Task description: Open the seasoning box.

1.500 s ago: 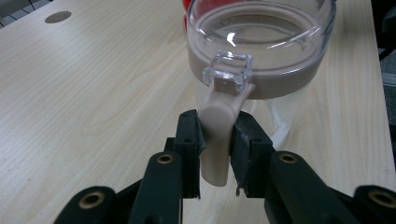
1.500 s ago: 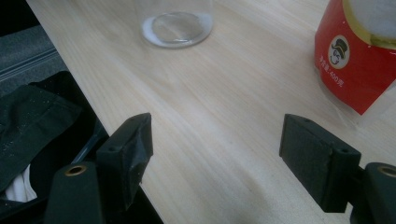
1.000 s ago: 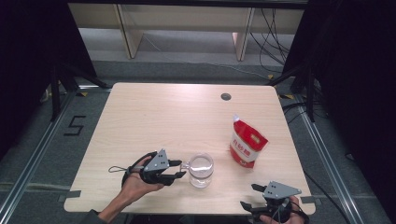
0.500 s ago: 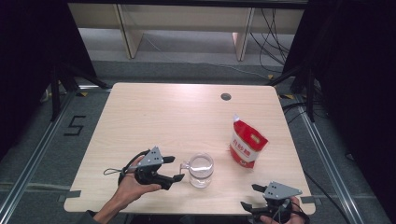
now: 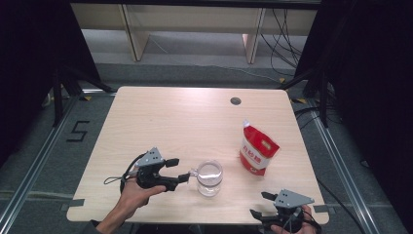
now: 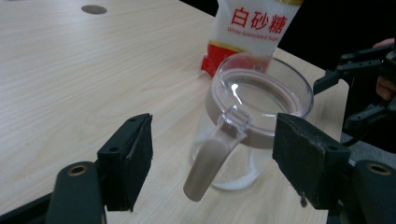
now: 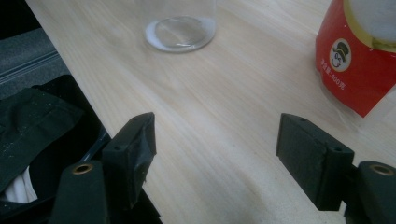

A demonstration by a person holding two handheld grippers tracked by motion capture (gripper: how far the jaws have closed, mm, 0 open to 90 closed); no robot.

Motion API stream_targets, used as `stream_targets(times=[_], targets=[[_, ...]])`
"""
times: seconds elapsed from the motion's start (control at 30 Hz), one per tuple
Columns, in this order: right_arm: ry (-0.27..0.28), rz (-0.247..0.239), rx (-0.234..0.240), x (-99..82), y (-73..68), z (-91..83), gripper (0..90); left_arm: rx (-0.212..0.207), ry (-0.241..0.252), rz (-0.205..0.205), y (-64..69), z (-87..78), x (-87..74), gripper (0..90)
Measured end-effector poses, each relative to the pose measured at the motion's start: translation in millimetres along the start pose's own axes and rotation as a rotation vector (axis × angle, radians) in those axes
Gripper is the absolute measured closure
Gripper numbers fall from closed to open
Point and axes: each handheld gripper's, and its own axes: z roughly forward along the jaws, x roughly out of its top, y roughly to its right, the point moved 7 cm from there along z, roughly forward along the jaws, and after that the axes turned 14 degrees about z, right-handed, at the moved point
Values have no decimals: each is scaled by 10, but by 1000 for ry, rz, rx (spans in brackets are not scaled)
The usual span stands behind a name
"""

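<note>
High view: clear jug [image 5: 210, 177] sits lower centre of frame on the bench [image 5: 170, 117], red-and-white bag [image 5: 257, 154] just right of it and a bit higher, upright. Left tool [image 5: 181, 170] at lower left points right at the jug's handle; right tool [image 5: 258, 204] at the bottom right edge, well apart from both items. Left tool view adds detail the high view lacks: the handle [image 6: 215, 156] sits in the gap between the two pads, neither pad [image 6: 135, 161] pressing on it, and the bag's [image 6: 252, 28] red print is readable behind the jug [image 6: 259, 100]. Left tool's jaws have just been opening, then eased in slightly; now wide, gripping nothing. Right tool view: jaws wide with bare bench [image 7: 219, 121] between them, the jug's base [image 7: 180, 30] at top centre, the bag's red bottom [image 7: 355, 60] at upper right. Jug is transparent, upright, a thin white layer at its bottom.
</note>
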Motion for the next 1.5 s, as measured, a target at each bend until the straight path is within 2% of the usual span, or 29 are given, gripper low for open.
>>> stream_targets(times=[0.03, 0.1, 0.13, 0.2, 0.23, 0.33, 0.37, 0.4, 0.43, 0.47, 0.5, 0.6, 0.63, 0.67, 0.7, 0.73, 0.83, 0.87, 0.97, 1.03, 1.07, 1.1, 1.2, 1.23, 1.27, 1.33, 1.37, 1.4, 1.5], targets=[[13, -18, -3, 14, 14, 7, 283, 3, 5, 2, 10, -8, 31, 287], [14, -20, 0, 28, 20, 12, 280, 11, 11, 8, 14, -16, 60, 300], [8, 16, -2, 17, -1, 9, 279, 3, 22, 5, 22, -15, 75, 302], [16, -13, -8, 39, 19, 23, 279, 2, 28, 7, 29, -18, 94, 327], [11, -8, 3, 40, 13, 33, 278, 7, 26, 17, 23, -20, 99, 347], [11, -17, -7, 56, 13, 54, 306, -10, 45, 33, 19, 2, 111, 438], [10, -4, -10, 54, 0, 66, 308, -10, 45, 33, 19, 2, 111, 485], [10, -4, -10, 54, 0, 66, 308, -29, 61, 23, 29, 13, 116, 485], [10, -3, -11, 66, -5, 79, 309, -36, 68, 24, 33, 25, 119, 555], [10, -3, -11, 66, -5, 79, 309, -36, 68, 24, 33, 25, 119, 577], [22, -24, -14, 87, 3, 80, 309, -25, 60, 32, 35, 23, 118, 607], [28, -3, -14, 105, -4, 79, 319, -21, 69, 36, 49, 38, 130, 688], [40, -14, -15, 124, 7, 88, 322, -19, 61, 42, 55, 42, 134, 708], [34, 2, -13, 123, -2, 89, 323, -22, 61, 45, 59, 46, 139, 730], [44, -12, -17, 143, 14, 96, 328, -31, 62, 66, 59, 49, 143, 756], [35, 7, -1, 139, -11, 103, 340, -35, 63, 76, 70, 56, 147, 771], [54, -31, -11, 184, 16, 119, 360, -34, 61, 85, 91, 66, 145, 824], [53, -17, -6, 187, -7, 125, 372, -39, 56, 89, 118, 85, 137, 837], [58, -28, 0, 213, -6, 142, 384, -38, 54, 97, 138, 115, 133, 869], [62, -12, 4, 233, -35, 146, 410, -33, 36, 111, 145, 134, 117, 877], [93, -56, 11, 295, -29, 168, 436, -34, 25, 139, 135, 155, 104, 879], [96, -47, 10, 307, -35, 165, 454, -32, 29, 121, 145, 168, 98, 880], [123, -60, 12, 365, -47, 176, 474, -31, 27, 128, 138, 170, 99, 881], [124, -38, 27, 383, -71, 180, 486, -28, 30, 114, 140, 170, 98, 880], [148, -46, 16, 440, -72, 191, 501, -25, 34, 114, 135, 169, 99, 878], [150, -54, 31, 471, -83, 224, 517, -19, 34, 113, 122, 162, 95, 874], [144, -63, 19, 475, -80, 228, 523, -17, 35, 110, 120, 161, 95, 873], [135, -50, 23, 473, -96, 239, 531, -17, 35, 112, 117, 160, 92, 873], [153, -78, 31, 522, -123, 277, 555, -19, 38, 114, 128, 164, 93, 869]])
